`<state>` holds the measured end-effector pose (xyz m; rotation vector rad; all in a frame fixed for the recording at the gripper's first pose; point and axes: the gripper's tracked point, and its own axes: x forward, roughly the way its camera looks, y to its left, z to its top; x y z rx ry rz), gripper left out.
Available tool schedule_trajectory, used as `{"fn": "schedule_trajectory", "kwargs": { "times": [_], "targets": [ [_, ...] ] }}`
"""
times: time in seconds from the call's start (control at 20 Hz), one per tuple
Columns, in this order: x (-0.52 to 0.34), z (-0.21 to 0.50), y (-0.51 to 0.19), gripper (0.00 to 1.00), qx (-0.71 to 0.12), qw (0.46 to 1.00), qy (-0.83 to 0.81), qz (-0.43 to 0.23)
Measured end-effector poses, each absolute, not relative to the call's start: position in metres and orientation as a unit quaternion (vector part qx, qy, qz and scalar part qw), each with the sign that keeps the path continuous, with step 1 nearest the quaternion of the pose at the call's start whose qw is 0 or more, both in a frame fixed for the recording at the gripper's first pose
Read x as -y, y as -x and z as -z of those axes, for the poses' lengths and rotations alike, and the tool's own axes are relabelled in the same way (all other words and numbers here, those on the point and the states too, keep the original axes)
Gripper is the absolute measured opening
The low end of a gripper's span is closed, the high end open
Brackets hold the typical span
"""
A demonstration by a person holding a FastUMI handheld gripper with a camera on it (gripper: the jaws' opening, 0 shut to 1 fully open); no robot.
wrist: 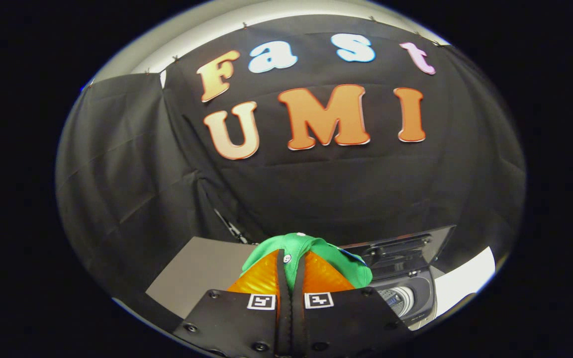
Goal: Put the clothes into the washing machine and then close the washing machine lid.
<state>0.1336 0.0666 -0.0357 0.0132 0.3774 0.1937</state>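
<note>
Item: green garment (316,251), bunched and pinched between the fingers of the tongs (291,278), which are closed on it almost fully; judged lifted clear for carrying. Washing machine (408,298), lid (398,248) raised, is set just beyond and right of the tongs on the table (202,268).

green garment (311,253) bunched, pinched between closed jaws, held up off table; washing machine (408,293) just beyond to the right, lid (401,246) raised upright, drum open
</note>
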Motion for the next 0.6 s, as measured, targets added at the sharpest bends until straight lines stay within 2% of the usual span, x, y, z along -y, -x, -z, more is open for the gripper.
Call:
{"fn": "schedule_trajectory", "kwargs": {
  "times": [0.35,0.6],
  "targets": [
    [0.035,0.043,-0.149,0.08,-0.198,0.979,-0.002,-0.042],
    [0.089,0.078,-0.154,0.08,-0.225,0.974,-0.002,-0.024]
  ]
}}
